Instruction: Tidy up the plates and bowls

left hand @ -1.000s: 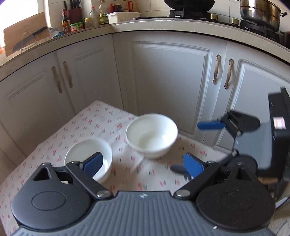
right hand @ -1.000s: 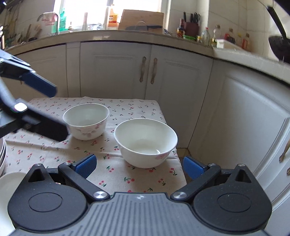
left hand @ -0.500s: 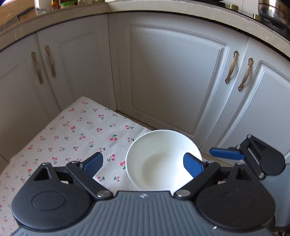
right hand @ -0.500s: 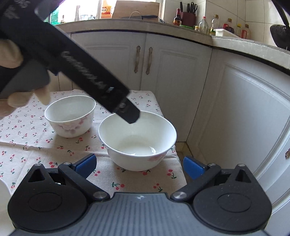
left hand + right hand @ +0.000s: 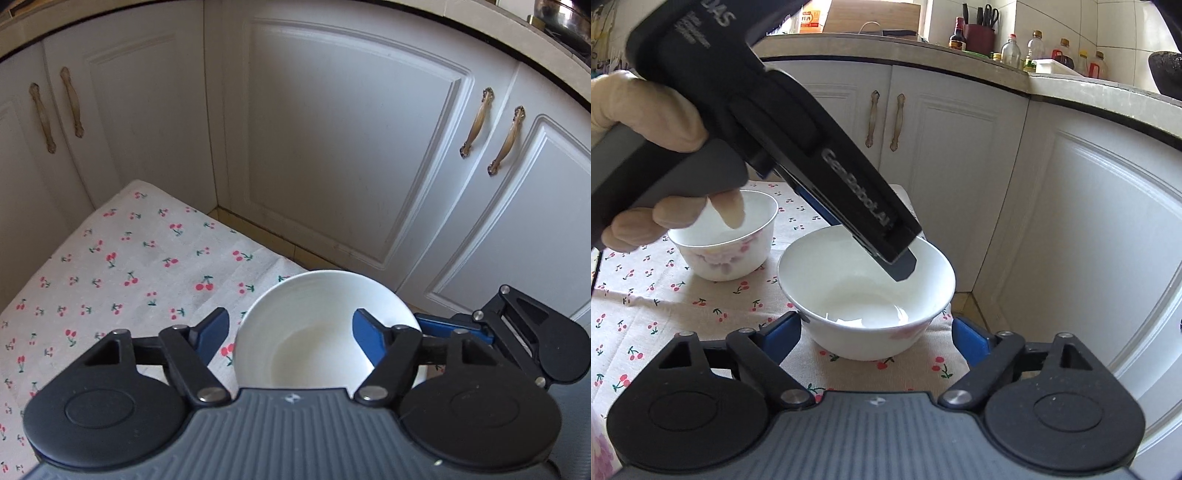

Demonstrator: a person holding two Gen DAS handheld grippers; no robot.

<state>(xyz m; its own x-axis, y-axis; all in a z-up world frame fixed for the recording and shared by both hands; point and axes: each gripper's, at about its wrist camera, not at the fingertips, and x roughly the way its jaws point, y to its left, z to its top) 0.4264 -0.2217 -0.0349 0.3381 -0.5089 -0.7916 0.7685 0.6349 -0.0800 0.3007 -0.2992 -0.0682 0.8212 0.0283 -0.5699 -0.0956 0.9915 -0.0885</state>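
Observation:
A large white bowl (image 5: 314, 347) (image 5: 866, 295) stands near the corner of a cherry-print cloth (image 5: 110, 277). My left gripper (image 5: 290, 330) hangs over it with its jaws closing. One finger is inside the bowl, and its fingertip (image 5: 901, 264) shows there in the right wrist view. The other finger is outside the wall with a gap of cloth showing, so the pads are not pressing. My right gripper (image 5: 877, 328) flanks the bowl's near side, also closing, with a gap at the right pad. A smaller floral bowl (image 5: 727, 251) stands to the left, partly behind a person's hand (image 5: 646, 110).
White cabinet doors (image 5: 351, 147) (image 5: 960, 166) close in behind and to the right of the table. The cloth's edge (image 5: 945, 354) drops off just right of the large bowl. Bottles and a knife block (image 5: 979, 37) stand on the counter.
My left gripper has swung right and down from over the small bowl to the large bowl, and its jaws have narrowed. My right gripper's jaws have also narrowed around the large bowl.

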